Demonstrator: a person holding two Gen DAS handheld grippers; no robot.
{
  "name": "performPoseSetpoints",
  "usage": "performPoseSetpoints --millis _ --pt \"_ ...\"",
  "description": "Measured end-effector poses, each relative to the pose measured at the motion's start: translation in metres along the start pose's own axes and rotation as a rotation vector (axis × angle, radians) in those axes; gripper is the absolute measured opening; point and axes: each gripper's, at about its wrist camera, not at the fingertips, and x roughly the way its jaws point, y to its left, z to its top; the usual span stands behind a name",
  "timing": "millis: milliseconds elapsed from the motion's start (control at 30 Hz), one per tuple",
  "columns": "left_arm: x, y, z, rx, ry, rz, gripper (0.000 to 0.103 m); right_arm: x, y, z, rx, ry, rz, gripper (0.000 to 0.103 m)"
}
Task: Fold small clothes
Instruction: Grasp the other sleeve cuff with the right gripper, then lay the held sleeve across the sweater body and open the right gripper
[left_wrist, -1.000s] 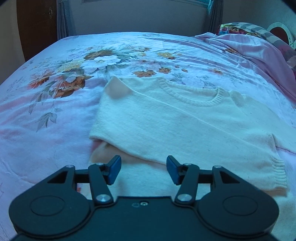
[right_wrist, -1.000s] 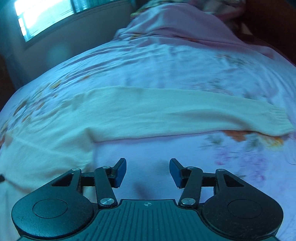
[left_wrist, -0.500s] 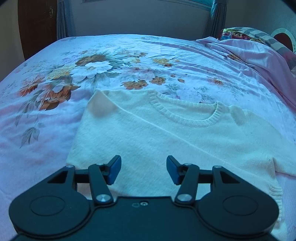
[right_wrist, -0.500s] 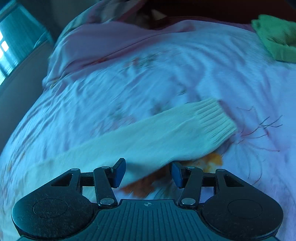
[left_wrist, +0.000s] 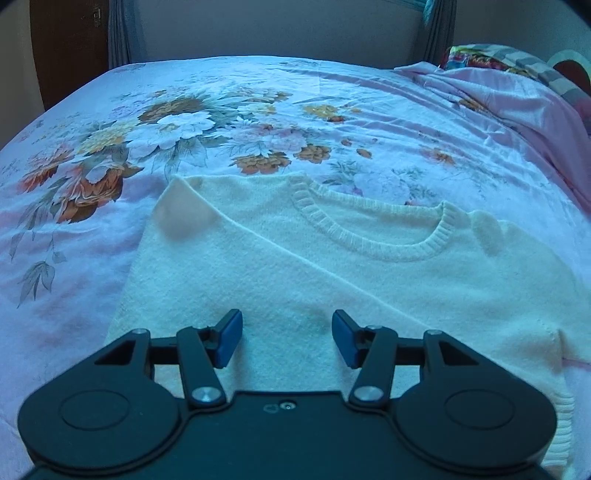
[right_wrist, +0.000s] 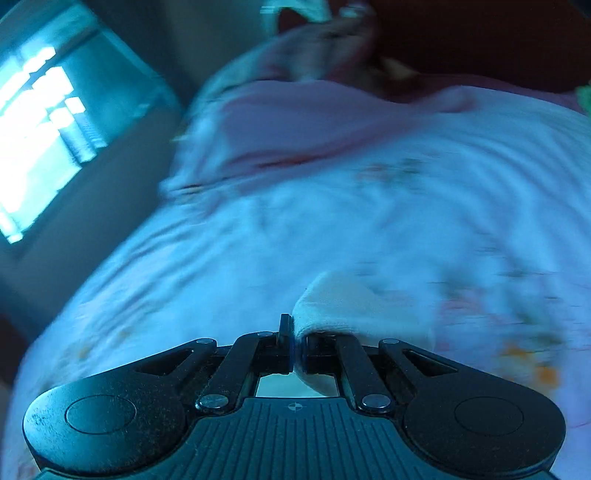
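Sleeve fold, grasp made: your right gripper (right_wrist: 295, 350) has its fingers pinched together on the sleeve (right_wrist: 354, 306); your left gripper (left_wrist: 286, 338) hovers over the sweater (left_wrist: 332, 280) with fingers wide apart, holding nothing.

The cream sweater lies flat on the flowered bedspread (left_wrist: 184, 122), collar (left_wrist: 373, 236) away from you. The right view is blurred, so how deep the grip goes is unclear. Judged next: carry the sleeve across the sweater's body, laying it without bunching, while your left gripper steadies the knit.

Floral bed (left_wrist: 110, 236): cream sweater (left_wrist: 295, 280), pink blanket (left_wrist: 517, 107).
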Motion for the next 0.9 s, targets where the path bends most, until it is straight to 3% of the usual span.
performPoseSetpoints --millis 167,233,300,367,467,567,600,633,667,733,800,900 --pt "-0.02 0.017 0.002 -0.017 -0.026 -0.02 0.051 0.003 0.123 -0.051 -0.129 0.093 0.303 0.004" --pt "-0.027 0.029 0.003 -0.038 -0.034 -0.031 0.051 0.005 0.161 -0.084 -0.17 0.195 0.411 0.004" --pt "-0.033 0.042 0.002 -0.069 -0.032 -0.046 0.051 0.003 0.193 -0.126 -0.253 0.262 0.476 0.004" --pt "-0.035 0.054 0.0 -0.108 -0.011 -0.083 0.051 0.011 0.212 -0.169 -0.318 0.395 0.53 0.004" --pt "-0.032 0.068 -0.006 -0.168 0.049 -0.158 0.053 0.023 0.226 -0.226 -0.476 0.551 0.501 0.005" --pt "-0.031 0.073 -0.014 -0.218 0.094 -0.248 0.06 0.015 0.222 -0.237 -0.535 0.535 0.484 0.005" --pt "-0.03 0.073 -0.016 -0.226 0.103 -0.273 0.067 0.011 0.218 -0.233 -0.525 0.521 0.487 0.006" --pt "-0.03 0.072 -0.017 -0.233 0.112 -0.296 0.07 0.006 0.214 -0.228 -0.519 0.5 0.486 0.017" --pt "-0.029 0.07 -0.018 -0.24 0.119 -0.321 0.07 0.001 0.209 -0.222 -0.518 0.471 0.474 0.04" --pt "-0.028 0.062 -0.019 -0.24 0.116 -0.361 0.072 -0.009 0.199 -0.208 -0.5 0.411 0.459 0.064" --pt "-0.026 0.052 -0.019 -0.225 0.124 -0.353 0.076 -0.014 0.19 -0.198 -0.465 0.388 0.468 0.064" --pt "-0.021 0.048 -0.022 -0.257 0.155 -0.366 0.075 -0.007 0.184 -0.193 -0.4 0.441 0.477 0.064"
